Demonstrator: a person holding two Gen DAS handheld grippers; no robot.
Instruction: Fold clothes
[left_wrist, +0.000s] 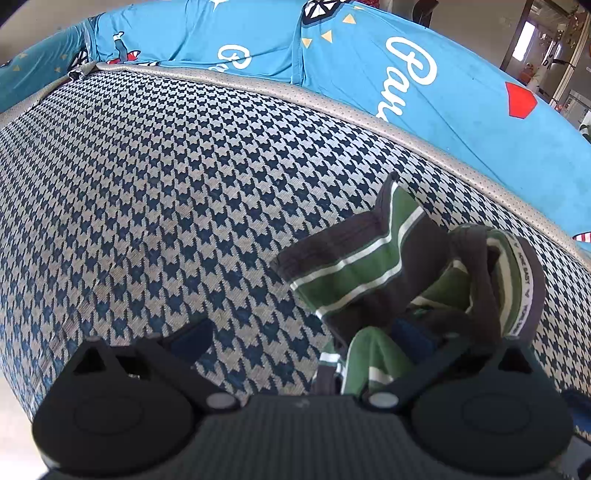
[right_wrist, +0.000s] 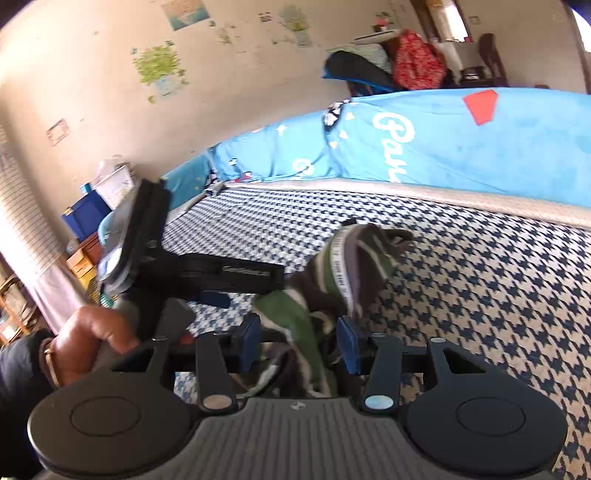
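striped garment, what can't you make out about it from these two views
- Left wrist view: the striped garment drapes over the left tongs' right finger, hiding any grip.
- Right wrist view: its lower part drops behind the right tongs.
- Waistband lettering: too small to read.

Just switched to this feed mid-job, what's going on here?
A person is working a small green striped garment on a houndstooth sofa seat with two handheld grippers. The right gripper has the bunched cloth between its open fingers. The left gripper is at the garment's other side with its fingers spread wide. Nothing is folded yet; the cloth is crumpled. A blue cover drapes the backrest.
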